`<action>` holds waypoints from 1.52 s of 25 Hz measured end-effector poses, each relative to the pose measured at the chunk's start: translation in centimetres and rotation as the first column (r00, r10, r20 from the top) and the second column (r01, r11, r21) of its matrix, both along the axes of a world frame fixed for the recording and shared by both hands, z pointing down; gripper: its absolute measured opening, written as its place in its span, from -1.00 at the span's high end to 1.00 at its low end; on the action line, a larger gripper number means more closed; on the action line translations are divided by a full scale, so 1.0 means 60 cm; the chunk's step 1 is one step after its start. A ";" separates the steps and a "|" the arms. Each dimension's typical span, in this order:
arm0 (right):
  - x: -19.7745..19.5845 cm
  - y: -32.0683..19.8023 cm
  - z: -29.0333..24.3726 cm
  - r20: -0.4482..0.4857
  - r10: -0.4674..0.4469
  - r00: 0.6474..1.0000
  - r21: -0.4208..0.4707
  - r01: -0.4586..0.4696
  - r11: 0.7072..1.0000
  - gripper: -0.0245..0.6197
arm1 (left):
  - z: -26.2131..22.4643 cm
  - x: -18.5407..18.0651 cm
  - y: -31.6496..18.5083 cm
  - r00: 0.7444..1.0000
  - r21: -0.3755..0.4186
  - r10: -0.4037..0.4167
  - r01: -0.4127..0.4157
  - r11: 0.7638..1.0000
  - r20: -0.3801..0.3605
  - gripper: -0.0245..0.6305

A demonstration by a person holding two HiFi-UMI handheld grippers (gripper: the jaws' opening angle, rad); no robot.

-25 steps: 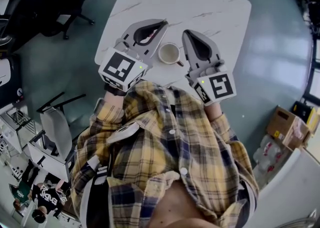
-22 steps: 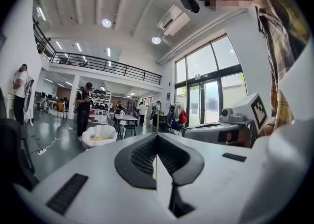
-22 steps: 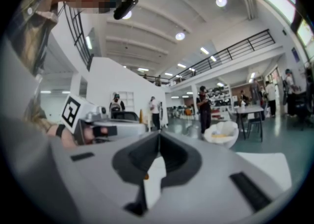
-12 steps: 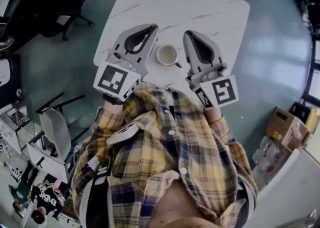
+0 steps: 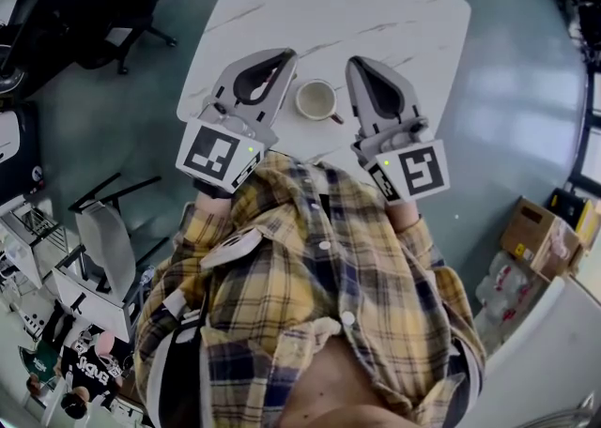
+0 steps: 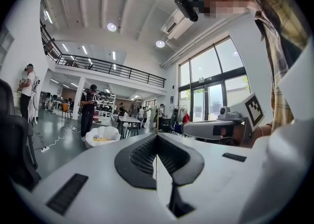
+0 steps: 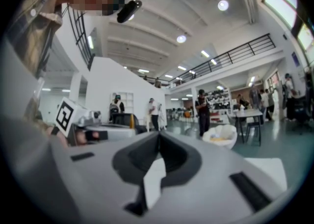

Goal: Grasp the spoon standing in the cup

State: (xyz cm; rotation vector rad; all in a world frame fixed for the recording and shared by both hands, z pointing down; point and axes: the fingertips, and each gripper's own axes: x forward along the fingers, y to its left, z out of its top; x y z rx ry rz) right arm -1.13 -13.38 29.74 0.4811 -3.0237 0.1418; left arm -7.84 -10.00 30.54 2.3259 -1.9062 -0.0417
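Head view shows cup (image 5: 317, 100) on table (image 5: 357, 4), between left gripper (image 5: 285, 54) and right gripper (image 5: 355, 64); both jaws fully closed, empty

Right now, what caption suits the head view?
Person in yellow plaid shirt holds grey left gripper and right gripper, jaws shut, flanking a white cup on a white marbled table.

You're in big open lab-office hall. Mezzanine railing (image 6: 108, 67) runs across far side, tall windows (image 6: 216, 83) right. White table (image 5: 357, 4) near you, black office chairs (image 5: 108, 4) far left, cardboard box (image 5: 537, 240) right, people (image 6: 90, 110) standing about.
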 end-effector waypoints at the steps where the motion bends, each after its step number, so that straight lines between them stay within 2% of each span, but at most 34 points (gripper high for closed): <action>1: 0.000 0.001 0.001 -0.001 0.000 1.000 -0.003 0.000 1.000 0.83 | 0.000 0.000 0.000 1.000 0.001 0.003 -0.003 1.000 0.005 0.88; 18: -0.004 -0.005 0.007 -0.005 -0.003 1.000 -0.011 0.003 1.000 0.83 | -0.010 -0.007 -0.015 0.999 0.010 0.008 -0.008 1.000 0.040 0.88; 38: 0.010 -0.028 0.018 -0.022 0.007 1.000 -0.020 -0.008 1.000 0.83 | -0.020 -0.009 -0.043 0.999 0.030 0.019 -0.020 0.999 0.046 0.88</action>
